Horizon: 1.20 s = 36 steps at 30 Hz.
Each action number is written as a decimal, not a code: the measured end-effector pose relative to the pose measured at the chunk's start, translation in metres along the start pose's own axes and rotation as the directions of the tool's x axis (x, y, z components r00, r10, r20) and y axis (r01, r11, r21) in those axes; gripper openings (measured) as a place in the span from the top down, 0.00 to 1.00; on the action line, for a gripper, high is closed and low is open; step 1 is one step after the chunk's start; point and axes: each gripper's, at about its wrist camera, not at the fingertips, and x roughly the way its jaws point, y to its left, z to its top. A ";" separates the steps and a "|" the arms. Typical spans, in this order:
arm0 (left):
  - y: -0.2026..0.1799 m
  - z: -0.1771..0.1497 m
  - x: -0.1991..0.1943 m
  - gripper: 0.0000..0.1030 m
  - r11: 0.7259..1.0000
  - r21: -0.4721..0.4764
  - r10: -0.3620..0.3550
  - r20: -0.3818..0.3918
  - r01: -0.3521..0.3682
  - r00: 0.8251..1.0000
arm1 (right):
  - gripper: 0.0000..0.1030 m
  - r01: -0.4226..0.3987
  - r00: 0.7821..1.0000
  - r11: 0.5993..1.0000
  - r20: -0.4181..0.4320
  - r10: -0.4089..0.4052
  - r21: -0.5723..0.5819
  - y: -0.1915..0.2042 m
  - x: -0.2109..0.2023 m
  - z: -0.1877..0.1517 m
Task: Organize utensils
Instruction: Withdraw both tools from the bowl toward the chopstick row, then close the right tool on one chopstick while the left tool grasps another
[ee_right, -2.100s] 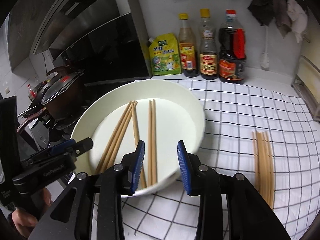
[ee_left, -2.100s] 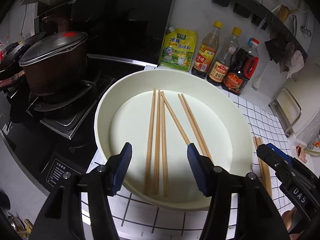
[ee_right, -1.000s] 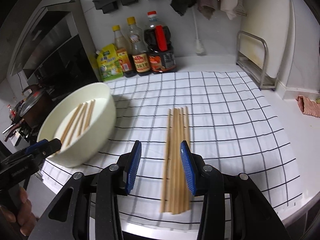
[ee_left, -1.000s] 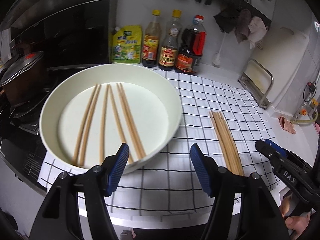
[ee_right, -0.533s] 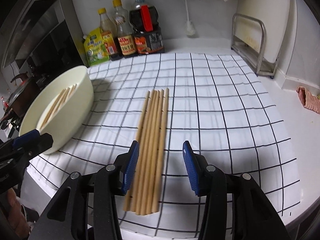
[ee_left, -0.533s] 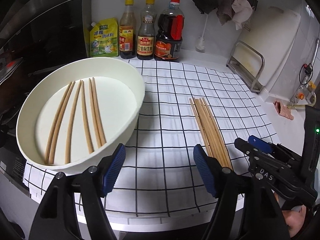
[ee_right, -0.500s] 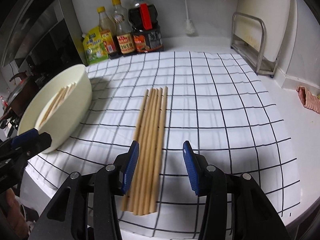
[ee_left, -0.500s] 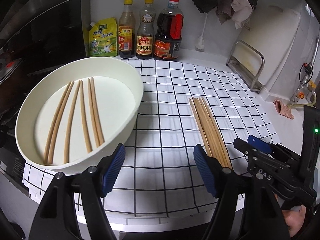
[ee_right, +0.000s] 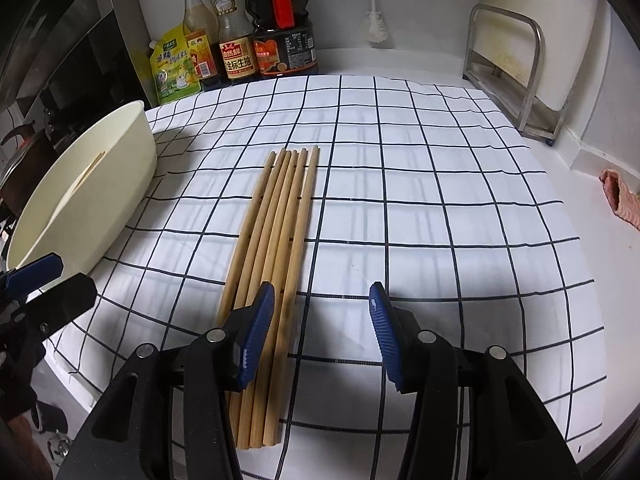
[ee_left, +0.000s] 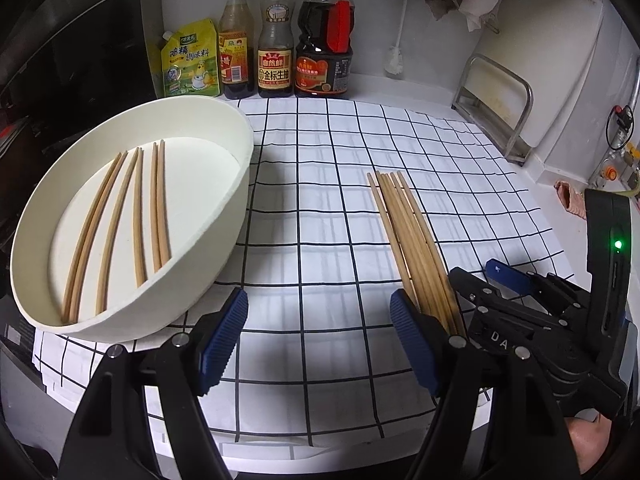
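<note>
Chopsticks in bowl (ee_left: 132,208) – clear in left view; right view barely.

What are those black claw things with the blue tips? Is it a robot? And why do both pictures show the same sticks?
It is no robot. A person holds one grabbing tool in each hand, and a small camera sits on each tool, looking forward along its two fingers. One picture comes from the left tool, the other from the right tool, so you see the same counter from two spots. On the checked cloth lies a neat row of wooden chopsticks. More chopsticks lie in the big white bowl. Sauce bottles stand by the wall. Both tools have just been opening wider, and neither grips anything. The right one hangs above the near ends of the row.
</note>
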 end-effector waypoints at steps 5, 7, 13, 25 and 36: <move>-0.003 -0.001 0.007 0.30 1.000 0.002 0.009 -0.013 -0.009 1.000 | 0.54 0.023 1.000 1.000 -0.011 -0.023 -0.016 0.000 0.007 0.001; -0.003 -0.001 0.010 0.30 1.000 0.001 0.014 -0.017 -0.014 1.000 | 0.54 0.021 1.000 0.999 -0.019 -0.021 -0.024 0.000 0.010 0.001; -0.004 -0.003 0.017 0.30 1.000 -0.006 0.022 -0.029 -0.023 0.999 | 0.54 0.025 0.999 0.999 -0.020 -0.026 -0.043 0.002 0.013 -0.001; -0.016 -0.002 0.025 0.30 1.000 0.000 0.024 -0.029 -0.024 0.999 | 0.54 0.041 0.999 0.999 -0.012 -0.042 -0.025 -0.012 0.014 0.000; -0.036 -0.002 0.046 0.30 1.000 0.012 0.026 -0.052 -0.025 0.998 | 0.54 0.056 0.998 0.998 -0.003 -0.056 0.026 -0.039 0.011 0.000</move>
